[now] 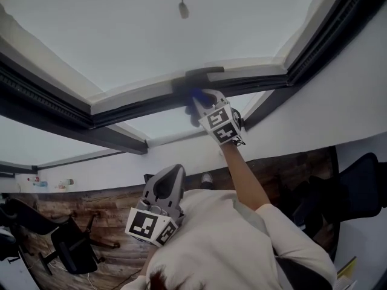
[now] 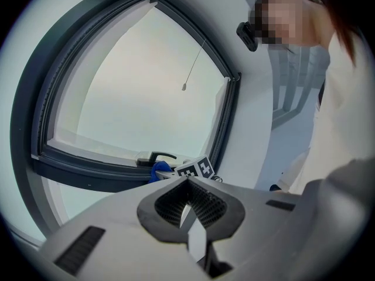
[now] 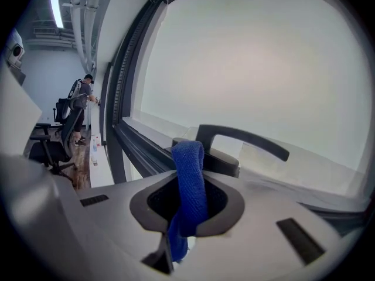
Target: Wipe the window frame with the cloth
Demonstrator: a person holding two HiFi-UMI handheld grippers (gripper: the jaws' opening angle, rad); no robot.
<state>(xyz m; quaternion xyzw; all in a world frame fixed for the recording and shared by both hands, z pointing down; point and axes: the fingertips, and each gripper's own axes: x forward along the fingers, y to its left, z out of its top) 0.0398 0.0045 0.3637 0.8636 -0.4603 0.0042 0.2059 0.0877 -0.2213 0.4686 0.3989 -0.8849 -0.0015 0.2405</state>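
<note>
My right gripper [image 1: 202,103] is raised to the dark window frame [image 1: 139,104], shut on a blue cloth [image 1: 197,95]. In the right gripper view the cloth [image 3: 190,174] stands up out of the shut jaws [image 3: 187,209], right in front of the black window handle [image 3: 243,140] and next to the frame [image 3: 137,151]. I cannot tell whether the cloth touches the frame. My left gripper [image 1: 171,177] hangs low near the person's chest, shut with nothing in it [image 2: 190,206]. The left gripper view shows the cloth [image 2: 159,170] beside the handle [image 2: 158,156].
A blind cord pull [image 1: 183,9] hangs in front of the pane. White wall flanks the window on the right [image 1: 338,101]. Black office chairs [image 1: 72,246] stand on the wooden floor below. Far off, a person [image 3: 82,95] stands by the sill.
</note>
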